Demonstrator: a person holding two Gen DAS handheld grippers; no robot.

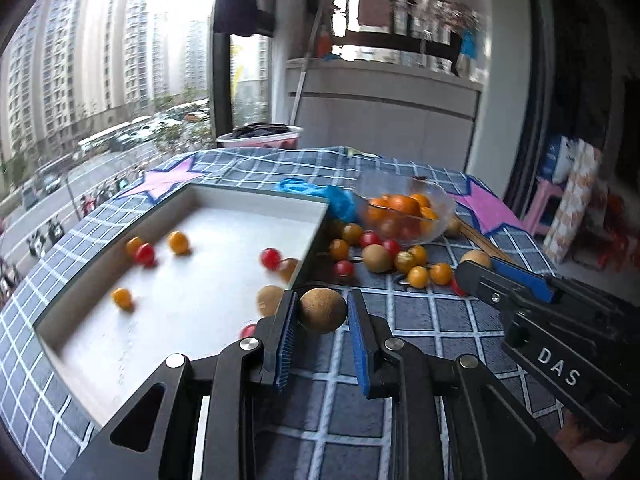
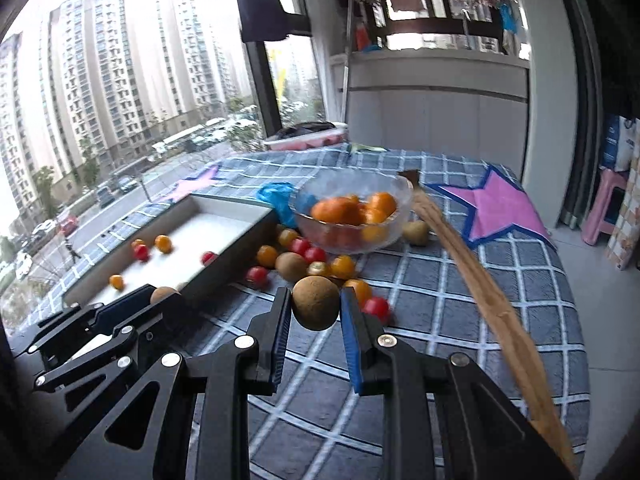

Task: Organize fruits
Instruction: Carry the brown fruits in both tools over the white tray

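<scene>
Nearest the lens, each tool grips a brown round fruit between its blue pads: the left tool [image 1: 322,312] holds one brown fruit [image 1: 322,310] just off the corner of the white tray [image 1: 256,196], and the right tool [image 2: 314,310] clamps a second brown fruit [image 2: 315,307] above the checked surface [image 2: 460,312]. White letters "DAS" [image 1: 558,366] read along the right tool's body (seen from the left wrist view).

Inside the tray lie three red and three orange small fruits [image 1: 178,242], plus one brown one at the near edge; two more at that edge are partly hidden or blurred. A glass bowl [image 2: 354,184] holds several oranges [image 2: 336,210] with red fruit beneath, too blurred to count. Between tray and bowl a loose cluster of red, yellow and brown fruits [image 2: 304,258] rests on the cloth. One blue bag [image 2: 276,196] lies behind the tray, and one wooden stick [image 2: 472,280] runs along the right.
</scene>
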